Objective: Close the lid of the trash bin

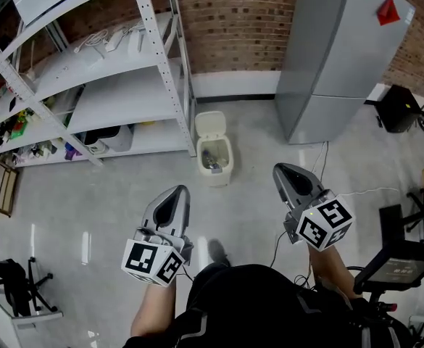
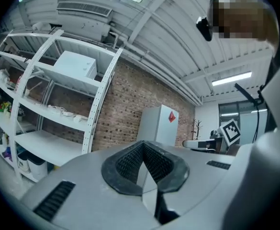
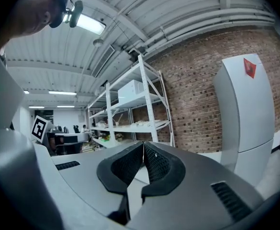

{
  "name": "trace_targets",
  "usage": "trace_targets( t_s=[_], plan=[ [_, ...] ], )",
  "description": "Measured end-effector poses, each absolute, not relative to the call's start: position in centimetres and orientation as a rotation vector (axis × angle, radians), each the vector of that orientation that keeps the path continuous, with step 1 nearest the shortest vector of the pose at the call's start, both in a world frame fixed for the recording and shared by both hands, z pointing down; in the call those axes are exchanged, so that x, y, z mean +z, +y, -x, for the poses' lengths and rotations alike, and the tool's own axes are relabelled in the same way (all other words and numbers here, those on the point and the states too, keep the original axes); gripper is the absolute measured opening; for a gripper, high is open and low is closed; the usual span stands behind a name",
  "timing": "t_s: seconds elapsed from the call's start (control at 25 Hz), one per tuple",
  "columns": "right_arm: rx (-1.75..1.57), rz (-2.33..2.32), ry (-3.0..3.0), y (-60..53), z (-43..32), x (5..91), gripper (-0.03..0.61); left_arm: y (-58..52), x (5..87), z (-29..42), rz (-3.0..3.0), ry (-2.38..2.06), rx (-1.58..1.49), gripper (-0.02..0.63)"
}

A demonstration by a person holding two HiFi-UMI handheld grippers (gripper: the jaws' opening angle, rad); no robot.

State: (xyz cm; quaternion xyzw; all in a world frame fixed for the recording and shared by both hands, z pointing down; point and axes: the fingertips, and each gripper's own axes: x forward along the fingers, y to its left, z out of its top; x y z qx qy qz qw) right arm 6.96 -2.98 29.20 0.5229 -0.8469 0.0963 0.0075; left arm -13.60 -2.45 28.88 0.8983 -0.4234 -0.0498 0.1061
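Note:
A small cream trash bin [image 1: 216, 158] stands on the floor by the foot of the white shelving, its lid [image 1: 210, 125] tipped up and back, rubbish showing inside. My left gripper [image 1: 171, 201] hovers well short of the bin, below and to its left, jaws shut with nothing between them. My right gripper [image 1: 290, 178] floats to the bin's right, also shut and empty. Both gripper views point up at the room and do not show the bin; the left gripper [image 2: 142, 150] and the right gripper [image 3: 143, 152] each show their pads pressed together.
White metal shelving [image 1: 117, 85] fills the left, with storage boxes under it. A tall grey cabinet [image 1: 335, 56] stands against the brick wall at right. A cable [image 1: 314, 180] trails on the floor near my right gripper. A black stand [image 1: 396, 259] sits at lower right.

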Motion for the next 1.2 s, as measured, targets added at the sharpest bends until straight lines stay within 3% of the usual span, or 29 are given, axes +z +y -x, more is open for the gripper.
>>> trace_targets(
  t_s=[0.68,1.2],
  plan=[
    [0.340,-1.587,-2.621,-21.7,-1.6,31.3,0.008,-21.0,30.8,17.0,-2.640,-1.176,-0.142,-0.002],
    [0.366,-1.419,-2.710,-42.3,-7.9,33.5,0.008,-40.5,32.0,9.3,-2.561,-1.287,-0.075,-0.002]
  ],
)
